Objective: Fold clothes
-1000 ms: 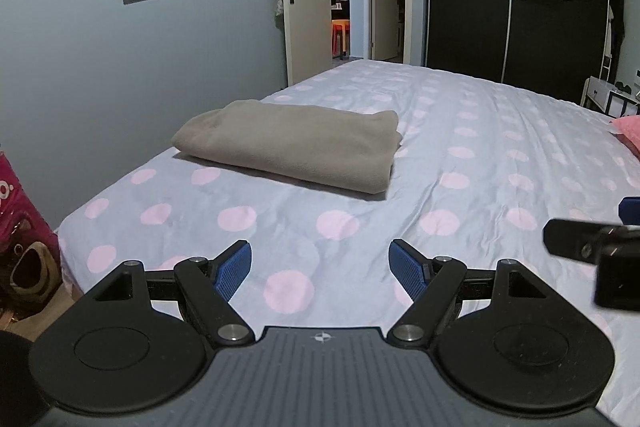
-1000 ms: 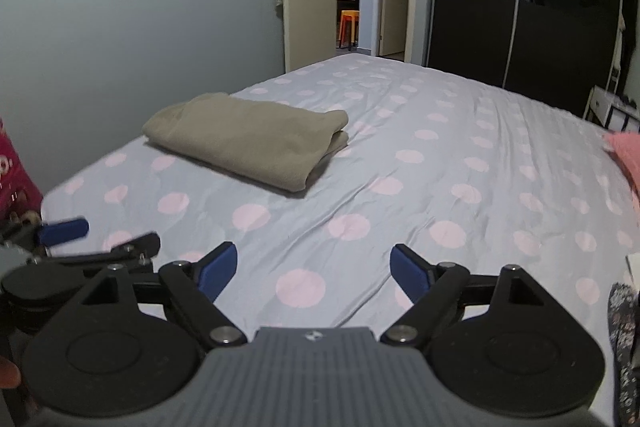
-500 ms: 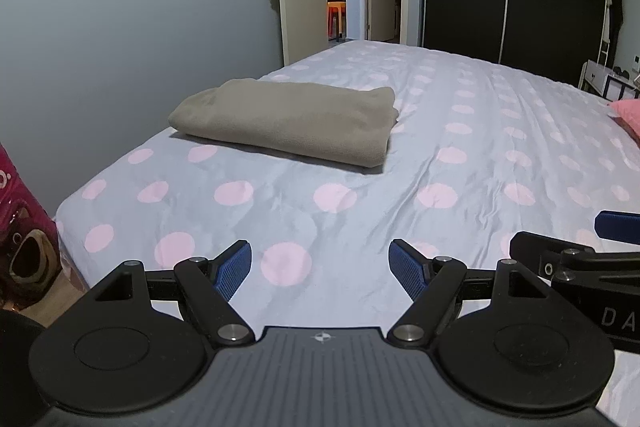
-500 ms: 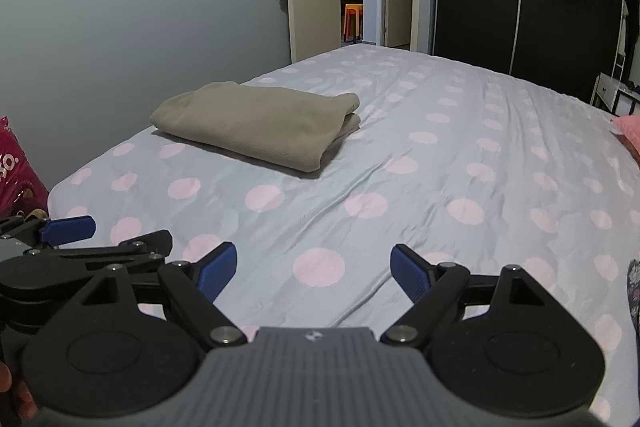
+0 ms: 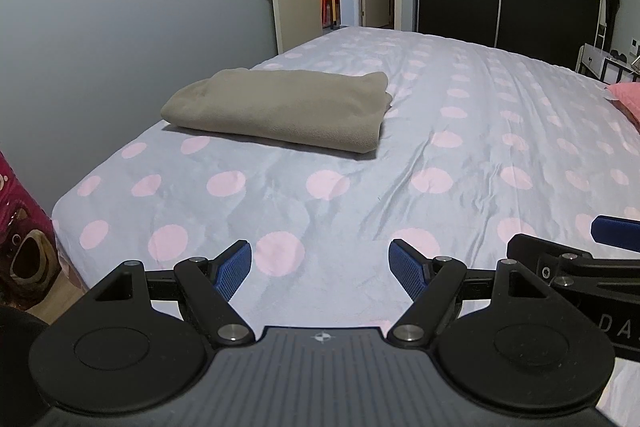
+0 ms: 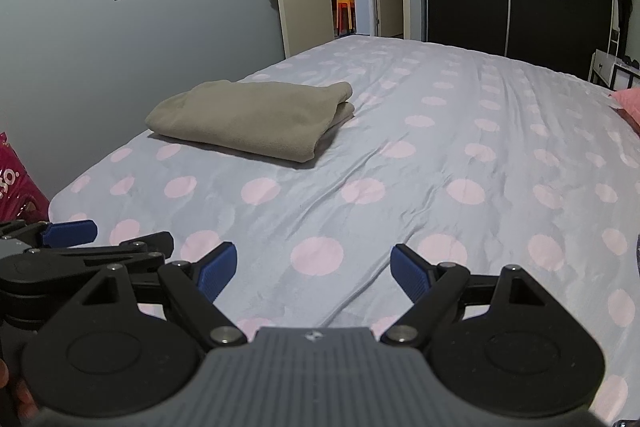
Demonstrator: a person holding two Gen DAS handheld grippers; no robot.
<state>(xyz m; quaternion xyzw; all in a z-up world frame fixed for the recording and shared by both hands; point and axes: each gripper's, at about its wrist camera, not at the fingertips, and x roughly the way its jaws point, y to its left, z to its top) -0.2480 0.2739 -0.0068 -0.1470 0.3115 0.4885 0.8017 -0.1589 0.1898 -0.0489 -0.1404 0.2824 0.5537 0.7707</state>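
Both grippers have drawn back and sunk toward the near edge of the bed over the last second; the right one has dropped more, and more of the dotted cover now fills the view ahead of it. Neither carries anything. Left gripper: jaws spread wide, only bedding between the blue pads. Right gripper: likewise spread, nothing between the pads.

The folded grey-brown garment has not shifted. It lies flat and squared near the bed's far left corner, close to the left edge beside the wall, layers stacked, one open end facing the middle of the bed.

Reading: this piece looks finished, and the hands are pulling away from it rather than reaching in. Next likely step is fetching another item; none is clearly visible on the cover, only a pink pillow at the far right edge.

Garment sits well ahead of both grippers and to their left, well apart from each.
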